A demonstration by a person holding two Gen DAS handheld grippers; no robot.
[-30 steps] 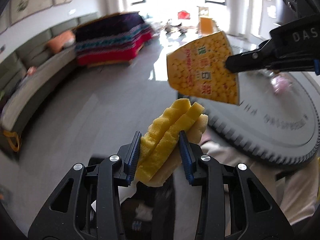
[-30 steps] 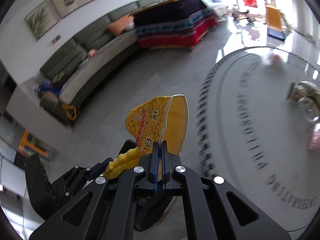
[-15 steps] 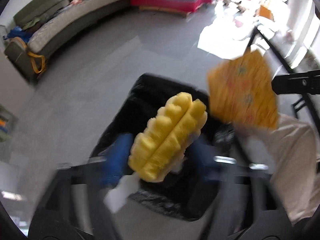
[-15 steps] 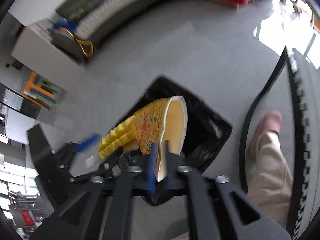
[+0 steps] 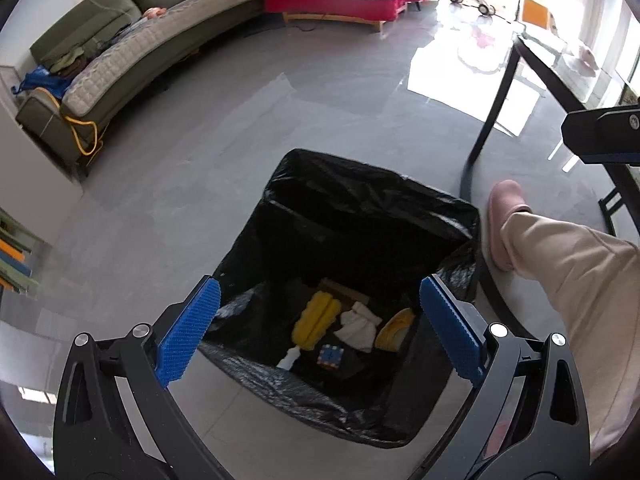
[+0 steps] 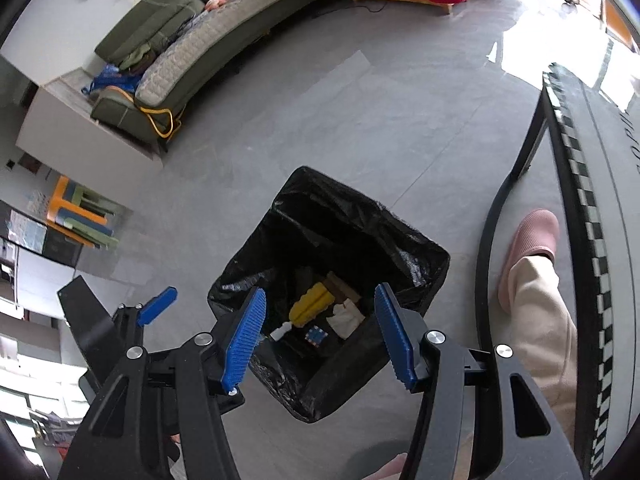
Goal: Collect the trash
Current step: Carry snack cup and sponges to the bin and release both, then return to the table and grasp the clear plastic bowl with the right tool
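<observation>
Jaws on both tools stand spread wide and hold nothing: the left gripper (image 5: pixel 318 326) hangs above the bin with its blue ridged pads well apart, and the right gripper (image 6: pixel 320 336) hangs beside it, equally parted, touching nothing. Under them sits the square bin lined with a black plastic bag (image 5: pixel 360 208), standing on the grey tiled floor (image 5: pixel 200 160), with the round grey worktop with a checkered edge (image 6: pixel 592 200) off toward three o'clock in the right wrist view and the person's beige trouser leg and pink slipper (image 6: pixel 532 240) between bin and worktop. Down in the bag lie the pieces of trash: a yellow ridged sponge (image 5: pixel 316 318) near the middle, a crumpled white tissue (image 5: pixel 358 326) just beside it toward three o'clock, a yellow printed paper cup (image 5: pixel 396 330) further the same way, half hidden by the left tool's pad, a small multicoloured cube (image 5: pixel 331 356) toward six o'clock of the sponge, and a small white scrap (image 5: pixel 289 358) at about seven o'clock. Judging by this, the drop-off step looks finished for this load. The next move probably calls for lifting both tools away from the bin and swinging toward three o'clock, back to the worktop, jaws kept parted, to look for whatever litter is left there.
</observation>
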